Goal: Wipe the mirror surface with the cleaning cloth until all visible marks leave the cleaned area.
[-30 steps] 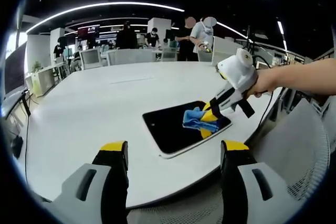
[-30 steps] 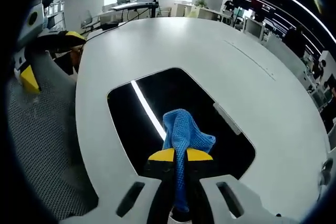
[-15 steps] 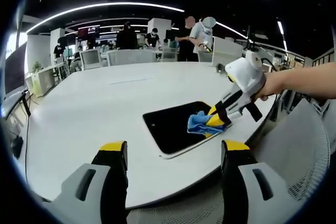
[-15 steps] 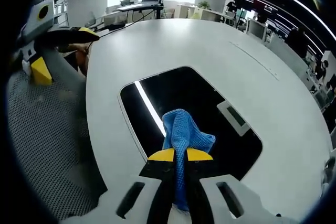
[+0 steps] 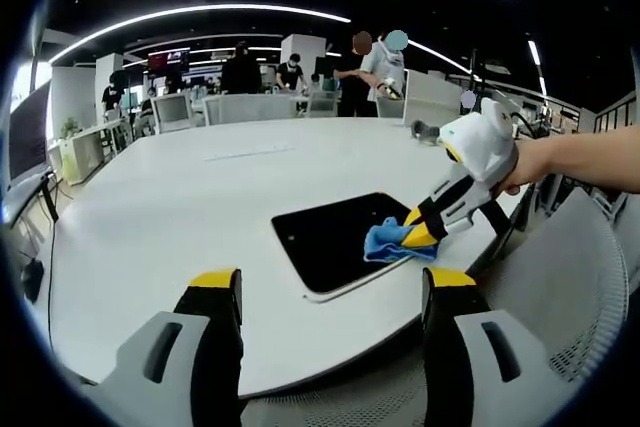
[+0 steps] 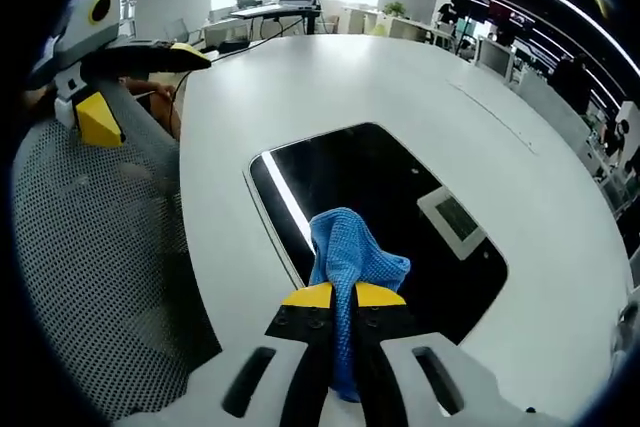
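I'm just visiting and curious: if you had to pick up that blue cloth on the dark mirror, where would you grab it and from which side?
Grip the bunched ridge of the blue microfibre cleaning cloth, coming from above the flat dark rectangular mirror on its near edge. The cloth humps up there, giving a fold to pinch; the right gripper already clamps that fold.

Large white table (image 5: pixel 160 197), grey mesh chair (image 6: pixel 90 247), perhaps desks and several people (image 5: pixel 240 72) beyond.
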The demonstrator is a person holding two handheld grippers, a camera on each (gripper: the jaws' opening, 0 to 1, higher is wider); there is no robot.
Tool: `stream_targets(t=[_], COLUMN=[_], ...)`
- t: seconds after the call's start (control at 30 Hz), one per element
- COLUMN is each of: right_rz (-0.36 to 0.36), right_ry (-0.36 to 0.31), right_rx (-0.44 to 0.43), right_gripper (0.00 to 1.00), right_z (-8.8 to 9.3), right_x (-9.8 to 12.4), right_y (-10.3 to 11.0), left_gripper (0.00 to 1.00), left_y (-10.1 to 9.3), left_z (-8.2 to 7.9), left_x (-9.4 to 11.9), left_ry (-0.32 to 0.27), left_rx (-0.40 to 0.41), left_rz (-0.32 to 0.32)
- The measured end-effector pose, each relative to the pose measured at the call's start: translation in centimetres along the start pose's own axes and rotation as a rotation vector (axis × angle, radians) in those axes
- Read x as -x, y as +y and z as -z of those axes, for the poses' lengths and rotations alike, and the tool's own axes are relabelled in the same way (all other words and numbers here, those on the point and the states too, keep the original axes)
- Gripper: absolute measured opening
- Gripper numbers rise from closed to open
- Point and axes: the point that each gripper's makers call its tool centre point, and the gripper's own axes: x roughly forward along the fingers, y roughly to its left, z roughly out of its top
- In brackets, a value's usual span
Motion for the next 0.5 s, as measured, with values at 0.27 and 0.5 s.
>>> stream_targets(t=[0.27,0.5], right_rz=[0.000,0.027], right_ry=[0.002,-0.042], right_rx=[0.051,0.047], right_gripper=[0.00,0.00], right_z=[0.17,0.18], right_x=[0.23,0.33], right_y=[0.48,0.51], left_gripper=[0.72,0.72], left_y=[0.02,0.03], left_z=[-0.05,-0.08], left_x=[0.01,0.02], left_ry=[-0.004,-0.006], left_rx=[0.000,-0.001], left_rz=[-0.001,0.000])
